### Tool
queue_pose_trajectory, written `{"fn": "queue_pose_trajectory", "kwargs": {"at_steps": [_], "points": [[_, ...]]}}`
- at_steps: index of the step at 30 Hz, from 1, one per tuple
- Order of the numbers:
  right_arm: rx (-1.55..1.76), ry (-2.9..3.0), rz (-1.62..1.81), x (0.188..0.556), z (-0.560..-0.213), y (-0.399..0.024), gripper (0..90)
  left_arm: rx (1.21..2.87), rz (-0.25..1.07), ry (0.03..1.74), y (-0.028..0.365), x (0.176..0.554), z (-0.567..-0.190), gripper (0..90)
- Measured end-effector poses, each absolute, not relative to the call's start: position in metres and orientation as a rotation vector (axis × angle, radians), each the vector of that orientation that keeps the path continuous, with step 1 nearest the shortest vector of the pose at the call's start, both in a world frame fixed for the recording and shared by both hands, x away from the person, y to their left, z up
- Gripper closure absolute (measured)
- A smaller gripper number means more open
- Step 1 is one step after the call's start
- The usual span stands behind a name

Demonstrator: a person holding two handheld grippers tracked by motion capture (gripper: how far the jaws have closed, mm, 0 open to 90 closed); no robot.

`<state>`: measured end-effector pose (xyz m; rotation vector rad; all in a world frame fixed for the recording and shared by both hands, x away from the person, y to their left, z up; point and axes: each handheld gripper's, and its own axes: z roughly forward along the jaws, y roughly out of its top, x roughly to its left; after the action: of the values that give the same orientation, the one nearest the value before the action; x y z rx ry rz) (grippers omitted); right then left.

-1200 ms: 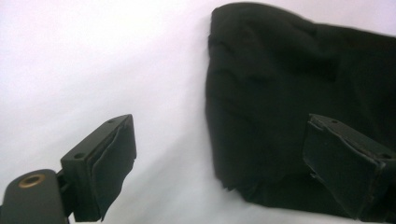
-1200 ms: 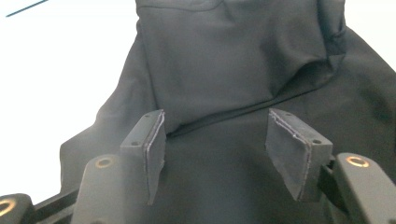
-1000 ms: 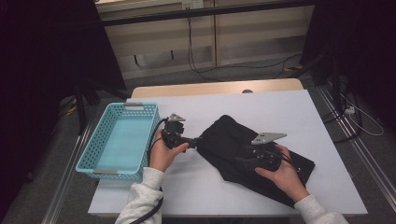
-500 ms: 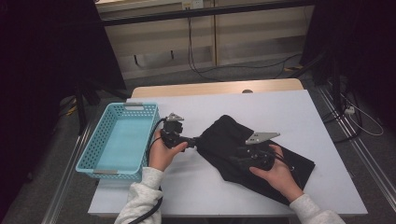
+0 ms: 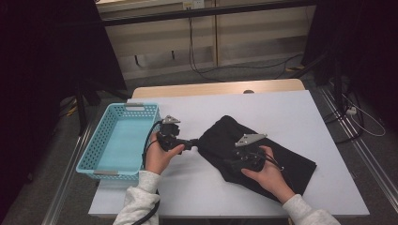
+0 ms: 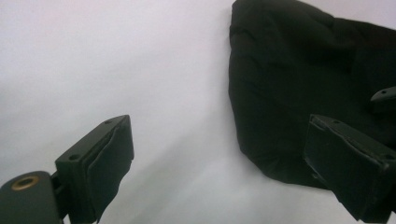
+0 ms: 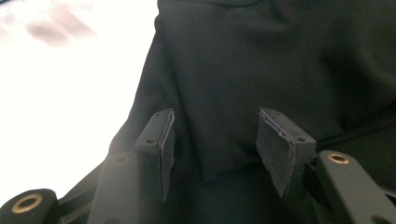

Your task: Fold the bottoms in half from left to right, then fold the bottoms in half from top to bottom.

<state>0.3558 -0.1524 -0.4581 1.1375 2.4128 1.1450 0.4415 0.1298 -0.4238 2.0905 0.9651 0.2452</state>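
A black cloth (image 5: 220, 133) lies crumpled on the white table (image 5: 281, 105), right of the middle. My right gripper (image 5: 231, 162) is low over the cloth's near left part. In the right gripper view the right gripper (image 7: 217, 123) has its jaws half apart after closing partway, and a folded corner of the cloth (image 7: 280, 56) lies between them with the pads clear of it. My left gripper (image 5: 195, 143) points at the cloth's left edge. In the left gripper view the left gripper (image 6: 219, 135) stands wide open over bare table beside the cloth (image 6: 289, 70).
A light blue perforated basket (image 5: 133, 107) stands at the table's left edge, just left of my left hand. Bare table stretches behind the cloth and along the front edge. Cables lie on the floor beyond the table.
My right hand has slid left across the cloth toward its left end. The left hand has stayed where it was.
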Motion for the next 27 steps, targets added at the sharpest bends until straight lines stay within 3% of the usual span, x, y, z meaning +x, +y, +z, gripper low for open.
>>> {"fn": "queue_pose_trajectory", "kwargs": {"at_steps": [10, 18, 20, 27], "points": [[1.120, 2.418, 1.130, 0.3592, -0.4605, -0.1517, 55.3, 2.096, 0.250, 0.959, 0.1304, 0.4400, -0.4247, 8.7], [1.098, 2.425, 1.139, 0.3589, -0.4622, -0.1522, 74.9, 2.088, 0.267, 0.974, 0.1328, 0.4406, -0.4253, 8.7], [1.112, 2.429, 1.172, 0.3603, -0.4642, -0.1545, 84.4, 2.091, 0.259, 0.974, 0.1322, 0.4402, -0.4249, 8.7], [1.123, 2.437, 1.199, 0.3615, -0.4632, -0.1578, 88.0, 2.090, 0.277, 0.975, 0.1329, 0.4389, -0.4232, 8.8]]}}
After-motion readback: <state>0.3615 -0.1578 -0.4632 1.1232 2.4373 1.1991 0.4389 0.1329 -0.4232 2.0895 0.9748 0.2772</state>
